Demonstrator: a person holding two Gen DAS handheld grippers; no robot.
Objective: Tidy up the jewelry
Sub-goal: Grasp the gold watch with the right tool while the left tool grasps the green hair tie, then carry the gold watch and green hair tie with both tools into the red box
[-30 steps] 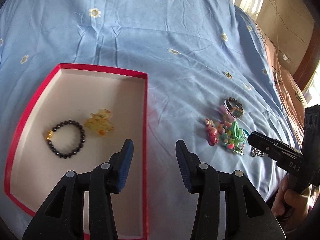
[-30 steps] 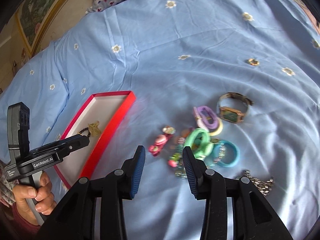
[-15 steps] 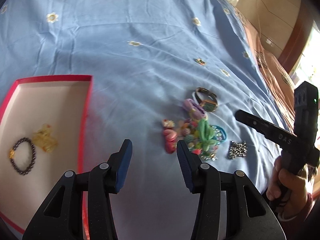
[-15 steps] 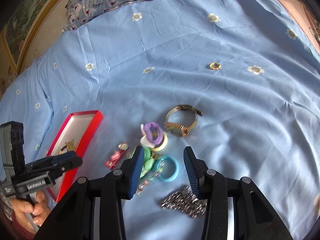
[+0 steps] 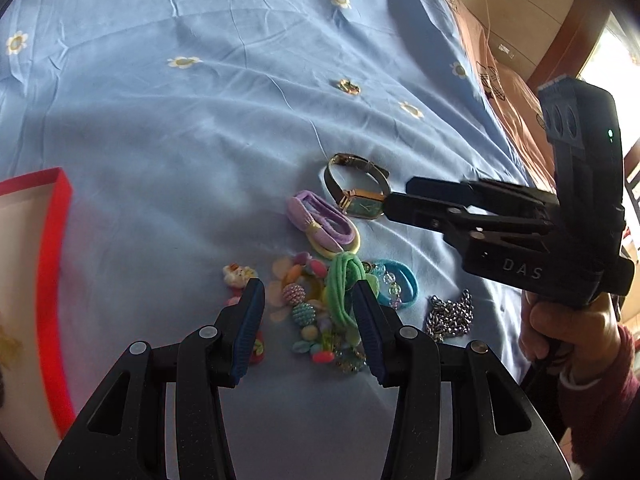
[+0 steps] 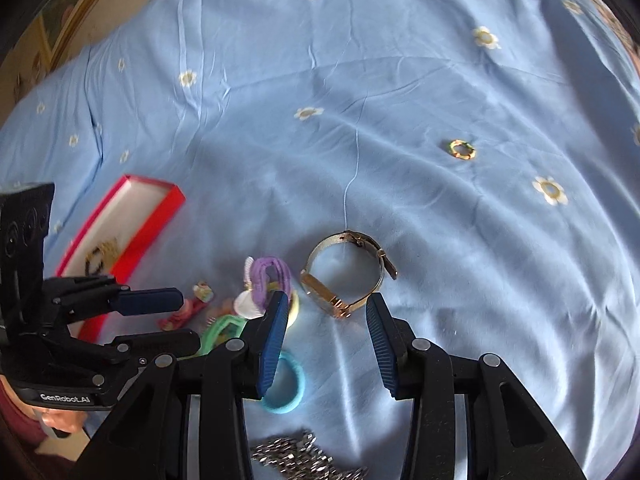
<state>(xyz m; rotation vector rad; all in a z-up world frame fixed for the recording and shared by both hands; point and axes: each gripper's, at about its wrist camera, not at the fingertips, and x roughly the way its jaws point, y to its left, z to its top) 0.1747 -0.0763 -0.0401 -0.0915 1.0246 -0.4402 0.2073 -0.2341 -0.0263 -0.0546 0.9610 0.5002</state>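
Observation:
A pile of jewelry lies on the blue bedsheet: a gold watch (image 5: 357, 189) (image 6: 345, 276), purple hair ties (image 5: 320, 218) (image 6: 269, 274), a green hair tie (image 5: 343, 285), a blue hair tie (image 5: 400, 282) (image 6: 286, 390), a beaded bracelet (image 5: 300, 304) and a silver chain (image 5: 446, 316) (image 6: 296, 458). My left gripper (image 5: 310, 300) is open and empty just above the beads. My right gripper (image 6: 327, 316) (image 5: 394, 196) is open, its fingers on either side of the watch face. The red-rimmed box (image 5: 54, 264) (image 6: 132, 220) lies to the left.
A small gold ring (image 6: 462, 149) (image 5: 348, 87) lies alone farther up the sheet. A dark bracelet and a yellow piece (image 6: 100, 254) lie in the box. An orange quilt (image 5: 504, 92) runs along the bed's right side.
Both grippers have moved toward the jewelry pile. The left has swung right, away from the box. The right has come down close over the watch.

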